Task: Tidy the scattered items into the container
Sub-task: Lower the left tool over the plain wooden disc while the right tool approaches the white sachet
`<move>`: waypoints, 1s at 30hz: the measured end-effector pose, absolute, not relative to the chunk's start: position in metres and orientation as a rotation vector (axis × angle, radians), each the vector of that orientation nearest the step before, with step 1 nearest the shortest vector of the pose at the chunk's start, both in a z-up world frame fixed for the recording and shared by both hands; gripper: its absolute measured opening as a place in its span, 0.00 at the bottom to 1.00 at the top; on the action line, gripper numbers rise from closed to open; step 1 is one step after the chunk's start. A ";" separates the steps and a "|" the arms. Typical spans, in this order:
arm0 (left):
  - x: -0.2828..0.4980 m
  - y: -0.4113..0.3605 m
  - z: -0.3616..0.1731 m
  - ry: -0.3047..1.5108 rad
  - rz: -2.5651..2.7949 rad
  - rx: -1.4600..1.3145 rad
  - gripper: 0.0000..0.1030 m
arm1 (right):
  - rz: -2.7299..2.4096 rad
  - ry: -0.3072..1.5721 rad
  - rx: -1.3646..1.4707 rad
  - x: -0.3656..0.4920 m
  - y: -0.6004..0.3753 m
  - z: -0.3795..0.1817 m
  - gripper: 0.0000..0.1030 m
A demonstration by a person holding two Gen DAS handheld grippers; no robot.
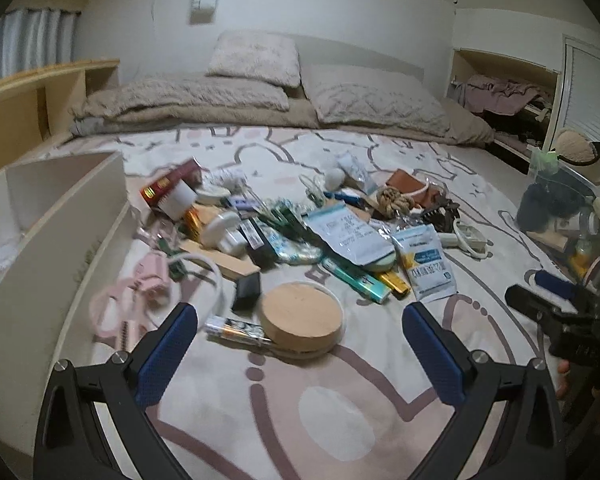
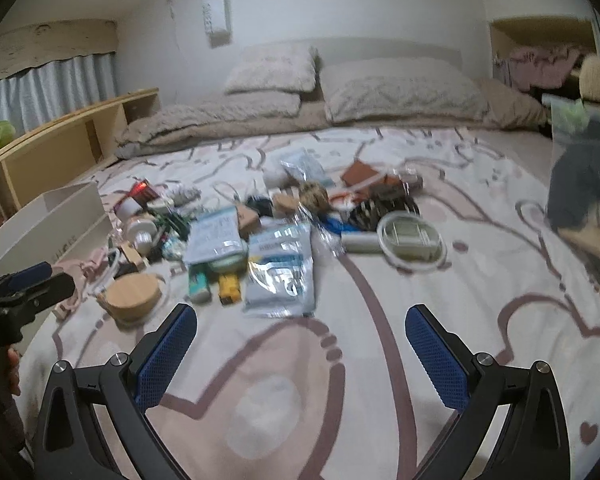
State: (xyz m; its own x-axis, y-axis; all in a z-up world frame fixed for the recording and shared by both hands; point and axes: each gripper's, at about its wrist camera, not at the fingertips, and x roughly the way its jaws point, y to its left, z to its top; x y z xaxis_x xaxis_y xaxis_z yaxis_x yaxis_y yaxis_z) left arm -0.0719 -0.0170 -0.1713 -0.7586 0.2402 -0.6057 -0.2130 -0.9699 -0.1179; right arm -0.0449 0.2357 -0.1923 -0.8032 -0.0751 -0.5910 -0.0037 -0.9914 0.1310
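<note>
ahead, wooden lid (image 1: 302, 322) amid clutter (image 1: 300, 224)

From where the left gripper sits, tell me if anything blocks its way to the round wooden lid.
Nothing visible does. The left gripper is open with the round wooden lid directly ahead between its fingers, only bare bedspread before it. A small battery pack lies against the lid's left side, and could get caught in the grasp.

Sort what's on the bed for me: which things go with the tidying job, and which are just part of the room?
Job:
- round wooden lid
- blue-and-white pouch
- red box
- pink cable gadget
- clear container at the right, already holding things
- left gripper and right gripper, both open

Room:
- pillows
- white shelf unit
- curtain
</note>
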 end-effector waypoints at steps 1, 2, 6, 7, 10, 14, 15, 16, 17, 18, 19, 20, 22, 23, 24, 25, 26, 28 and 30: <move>-0.075 -0.016 -0.173 -0.062 2.729 -0.965 1.00 | -2.936 -0.203 0.990 -0.045 0.238 -0.196 1.00; -0.077 -0.014 -0.175 -0.061 2.722 -0.978 1.00 | -2.929 -0.211 1.009 -0.046 0.239 -0.200 1.00; -0.089 -0.009 -0.186 -0.053 2.689 -1.053 1.00 | -2.909 -0.227 1.063 -0.047 0.243 -0.210 1.00; -0.092 -0.008 -0.189 -0.054 2.680 -1.072 1.00 | -2.901 -0.239 1.079 -0.047 0.244 -0.213 1.00; -0.099 -0.007 -0.197 -0.050 2.662 -1.122 1.00 | -2.885 -0.267 1.108 -0.048 0.246 -0.218 1.00; -0.111 -0.005 -0.208 0.018 2.655 -1.200 1.00 | -2.881 -0.278 1.171 -0.050 0.249 -0.226 1.00; -0.114 -0.006 -0.210 0.026 2.655 -1.210 1.00 | -2.876 -0.283 1.188 -0.052 0.249 -0.228 1.00; -0.117 -0.007 -0.212 0.025 2.651 -1.224 1.00 | -2.867 -0.289 1.203 -0.053 0.249 -0.230 1.00; -0.120 -0.008 -0.214 0.018 2.643 -1.236 1.00 | -2.859 -0.296 1.216 -0.053 0.249 -0.232 1.00; -0.122 -0.008 -0.216 0.012 2.636 -1.245 1.00 | -2.854 -0.298 1.224 -0.054 0.249 -0.234 1.00; -0.124 -0.009 -0.218 0.009 2.628 -1.255 1.00 | -2.854 -0.295 1.230 -0.054 0.249 -0.235 1.00; -0.126 -0.008 -0.219 0.011 2.621 -1.264 1.00 | -2.855 -0.288 1.236 -0.054 0.248 -0.236 1.00; -0.130 -0.007 -0.222 0.016 2.605 -1.276 1.00 | -2.855 -0.266 1.248 -0.055 0.245 -0.238 1.00; -0.132 -0.007 -0.223 0.016 2.598 -1.283 1.00 | -2.854 -0.252 1.252 -0.056 0.243 -0.238 1.00; -0.134 -0.007 -0.225 0.014 2.592 -1.292 1.00 | -2.854 -0.239 1.254 -0.056 0.242 -0.239 1.00; -0.136 -0.008 -0.226 0.011 2.591 -1.298 1.00 | -2.853 -0.227 1.254 -0.056 0.241 -0.239 1.00; -0.137 -0.008 -0.227 0.007 2.590 -1.299 0.99 | -2.853 -0.215 1.254 -0.056 0.239 -0.239 1.00; -0.138 -0.009 -0.228 0.003 2.592 -1.299 0.98 | -2.856 -0.196 1.257 -0.056 0.237 -0.240 1.00; -0.138 -0.009 -0.228 0.001 2.599 -1.291 0.97 | -2.858 -0.178 1.268 -0.057 0.235 -0.241 1.00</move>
State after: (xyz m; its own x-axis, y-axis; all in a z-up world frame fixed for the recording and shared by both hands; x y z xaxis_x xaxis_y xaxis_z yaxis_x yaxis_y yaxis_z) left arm -0.1375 -0.0090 -0.2279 -0.5810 0.2126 -0.7857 -0.2130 -0.9714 -0.1053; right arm -0.0569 0.2354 -0.2414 -0.6722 -0.0549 -0.7383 -0.0370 -0.9935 0.1076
